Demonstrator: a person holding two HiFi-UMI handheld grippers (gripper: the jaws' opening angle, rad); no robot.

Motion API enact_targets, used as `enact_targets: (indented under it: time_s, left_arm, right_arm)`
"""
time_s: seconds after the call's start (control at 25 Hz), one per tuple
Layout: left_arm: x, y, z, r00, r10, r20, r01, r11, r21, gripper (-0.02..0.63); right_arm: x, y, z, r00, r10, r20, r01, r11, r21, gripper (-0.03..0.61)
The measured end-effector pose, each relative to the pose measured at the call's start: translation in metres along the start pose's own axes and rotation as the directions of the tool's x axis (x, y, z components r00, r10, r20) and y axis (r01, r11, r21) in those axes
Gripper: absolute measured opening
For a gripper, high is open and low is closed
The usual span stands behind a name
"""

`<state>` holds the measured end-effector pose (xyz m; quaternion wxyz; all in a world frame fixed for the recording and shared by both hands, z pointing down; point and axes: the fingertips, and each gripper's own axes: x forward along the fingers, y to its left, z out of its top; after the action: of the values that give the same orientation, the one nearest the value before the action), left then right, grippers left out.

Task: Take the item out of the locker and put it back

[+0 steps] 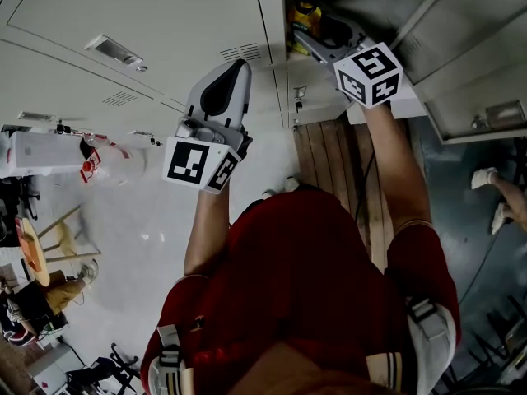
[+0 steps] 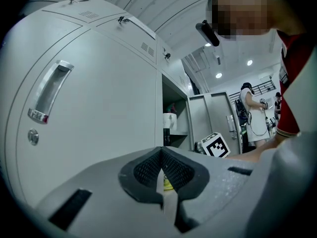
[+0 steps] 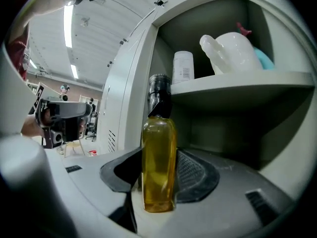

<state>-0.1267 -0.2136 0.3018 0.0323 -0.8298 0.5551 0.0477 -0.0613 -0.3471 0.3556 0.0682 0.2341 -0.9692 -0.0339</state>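
A clear bottle of yellow liquid with a black cap (image 3: 158, 157) stands upright between the jaws of my right gripper (image 3: 157, 175), whose pads press on both its sides. This happens at the mouth of the open locker (image 1: 329, 6), under its inner shelf (image 3: 242, 83). In the head view the right gripper (image 1: 319, 44) reaches into the locker, with the yellow bottle (image 1: 306, 15) just beyond it. My left gripper (image 1: 235, 66) hovers before the closed locker doors to the left. Its jaws (image 2: 162, 175) meet with nothing held.
On the shelf stand a small white bottle (image 3: 183, 66) and a white jug (image 3: 233, 51). The open locker door (image 1: 469, 48) swings out to the right. Closed doors with handles (image 2: 49, 90) fill the left. Another person (image 2: 250, 113) stands farther off.
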Motion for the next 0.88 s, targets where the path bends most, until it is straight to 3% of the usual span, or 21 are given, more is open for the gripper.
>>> enact_targets:
  time_s: [0.4,0.88]
  left_arm:
    - [-0.005,-0.006,0.004,0.999,-0.051,0.01,0.052,0.999,-0.007,0.006]
    - [-0.006,-0.02,0.014,0.992,-0.125,0.034,0.125,0.992,-0.008,0.006]
  right_arm:
    - [-0.022,0.003,0.005,0.993,-0.112,-0.022,0.111,0.993,-0.052,0.195]
    - [-0.055,0.01,0.06,0.985,-0.165,0.052,0.169,0.982,-0.084,0.195]
